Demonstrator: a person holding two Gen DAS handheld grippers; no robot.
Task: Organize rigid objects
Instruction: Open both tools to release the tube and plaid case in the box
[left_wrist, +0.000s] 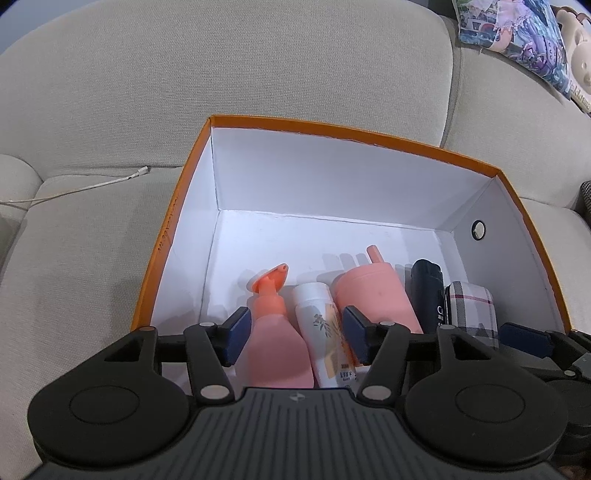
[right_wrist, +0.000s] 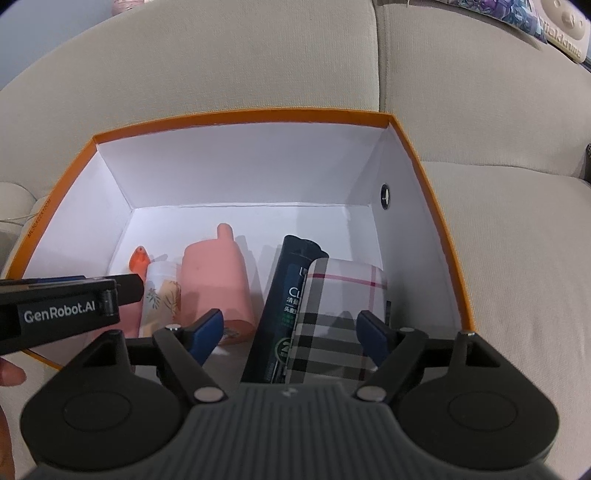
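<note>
Inside the orange box (left_wrist: 369, 142), both grippers are hovering with jaws wide, gripping nothing: left gripper (left_wrist: 297, 334) straddling pump bottle (left_wrist: 275, 339) and tube (left_wrist: 327, 332), right gripper (right_wrist: 291, 332) straddling plaid cylinder (right_wrist: 332, 314). Best lifting straight up, clearing neighbours.

Box (left_wrist: 369, 138): orange rim and outside showing, inner walls and floor showing plain white. Pump bottle (left_wrist: 273, 350) showing salmon pink, its pump head a stronger orange. Tube (left_wrist: 325, 332) looking white with a printed leaf sprig and orange patches. Cup (right_wrist: 218, 280) showing matte pink. Bottle (right_wrist: 284, 306) appearing dark navy, white lettering. Cylinder (right_wrist: 332, 325) wearing white plaid, black and red lines. Sofa (left_wrist: 221, 74) showing beige.
</note>
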